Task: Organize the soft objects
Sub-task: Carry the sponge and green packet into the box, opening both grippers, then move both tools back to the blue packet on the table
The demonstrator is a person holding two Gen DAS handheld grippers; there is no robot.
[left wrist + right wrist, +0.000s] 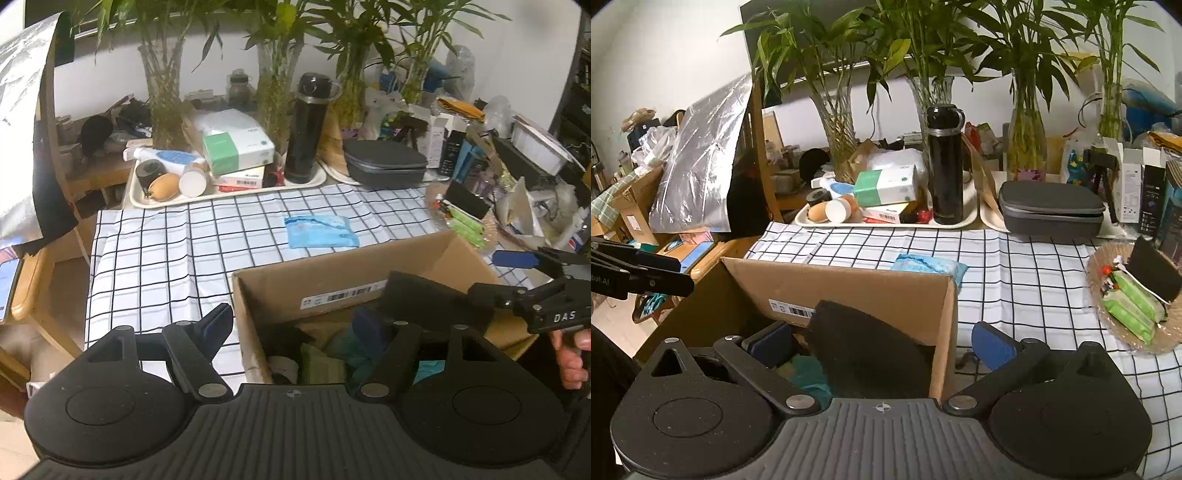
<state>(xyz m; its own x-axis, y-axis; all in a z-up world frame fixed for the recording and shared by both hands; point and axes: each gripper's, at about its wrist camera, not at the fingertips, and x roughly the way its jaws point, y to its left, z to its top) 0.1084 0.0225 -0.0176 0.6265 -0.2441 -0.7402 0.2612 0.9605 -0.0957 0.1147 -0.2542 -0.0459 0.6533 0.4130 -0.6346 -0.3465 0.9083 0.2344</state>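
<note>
Soft cloths lie piled in the cardboard box, green and teal ones, with a black cloth leaning up against the box wall. The left gripper hangs over the box edge. Its fingers are spread wide and hold nothing; one is outside the box and one is inside. The right gripper is over the other side of the box. Its fingers are as wide as they go and hold nothing, with the black cloth loose between them. The box sits on the bench, which has a white checked cover. Just behind the box lies a blue cloth, flat on the cover. Farther back stands a black bottle on a tray, with a grey case beside it.
</note>
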